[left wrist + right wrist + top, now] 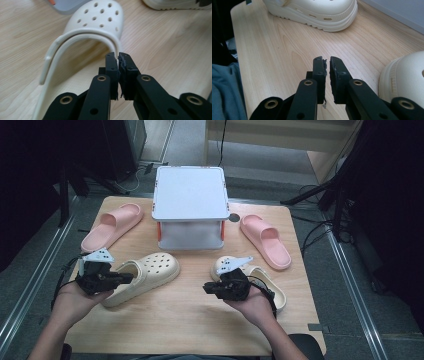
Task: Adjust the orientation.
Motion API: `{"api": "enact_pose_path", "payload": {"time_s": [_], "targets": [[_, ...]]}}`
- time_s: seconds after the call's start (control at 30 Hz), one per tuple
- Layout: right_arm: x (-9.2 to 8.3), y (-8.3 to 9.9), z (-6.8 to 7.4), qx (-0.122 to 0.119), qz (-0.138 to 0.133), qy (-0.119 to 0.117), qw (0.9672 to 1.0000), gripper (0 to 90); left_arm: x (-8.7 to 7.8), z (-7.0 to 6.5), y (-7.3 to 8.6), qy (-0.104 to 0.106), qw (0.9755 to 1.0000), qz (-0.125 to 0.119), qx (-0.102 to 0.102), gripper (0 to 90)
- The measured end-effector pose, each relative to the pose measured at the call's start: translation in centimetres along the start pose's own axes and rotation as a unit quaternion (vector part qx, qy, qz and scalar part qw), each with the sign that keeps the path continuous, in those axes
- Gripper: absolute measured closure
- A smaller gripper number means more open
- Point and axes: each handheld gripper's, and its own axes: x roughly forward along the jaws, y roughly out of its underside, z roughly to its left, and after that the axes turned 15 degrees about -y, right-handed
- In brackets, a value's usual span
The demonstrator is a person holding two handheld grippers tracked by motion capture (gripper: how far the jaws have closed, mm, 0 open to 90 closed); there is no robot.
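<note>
Two cream clogs lie on the wooden table. The left clog [152, 269] points toward the far right, and my left gripper [131, 278] sits at its heel opening. In the left gripper view its jaws [118, 55] stand shut, tips right at the clog's curved rim [82, 35]; I cannot tell whether the rim is pinched. My right gripper [206, 288] is shut over bare wood with nothing between its pads [328, 60]. The right clog [274, 292] lies under that hand, its toe [407, 82] beside the jaws. The left clog [312, 10] lies farther off.
A white box-like stand [190, 202] with orange corners sits at the table's far middle. One pink slide [112, 226] lies at the far left, another pink slide [265, 240] at the far right. Bare wood [185, 320] spans the near middle. Dark floor and stands surround the table.
</note>
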Motion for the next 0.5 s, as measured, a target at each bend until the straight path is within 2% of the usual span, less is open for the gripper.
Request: {"api": "enact_pose_path", "payload": {"time_s": [0.07, 0.17, 0.2, 0.27, 0.37, 0.47, 0.5], "targets": [[0.2, -0.1, 0.1, -0.004, 0.007, 0.001, 1.0000, 88.0, 0.2, 0.4, 0.2, -0.004, 1.0000, 0.005, -0.004, 88.3], [0.5, -0.3, 0.4, -0.012, 0.008, 0.006, 0.9999, 90.0, 0.7, 0.8, 0.5, -0.015, 0.9998, 0.009, 0.002, 89.1], [0.6, -0.4, 0.4, -0.012, 0.005, 0.006, 0.9999, 90.0, 1.0, 0.9, 0.6, -0.011, 0.9999, 0.013, -0.002, 89.4], [0.9, -0.6, 0.6, -0.015, -0.003, 0.006, 0.9999, 90.0, 1.8, 1.1, 0.7, -0.007, 0.9998, 0.019, 0.004, 89.6], [1.8, -1.1, 0.8, -0.020, -0.011, -0.002, 0.9997, 90.0, 2.8, 1.3, 0.9, 0.006, 0.9995, 0.030, 0.001, 89.6], [2.3, -1.3, 1.0, -0.026, -0.013, -0.002, 0.9996, 90.0, 3.5, 1.3, 1.1, 0.010, 0.9992, 0.039, 0.001, 89.6], [2.5, -1.3, 1.1, -0.028, -0.011, -0.001, 0.9995, 90.0, 3.7, 1.3, 1.2, 0.013, 0.9991, 0.039, -0.005, 89.6]]}}
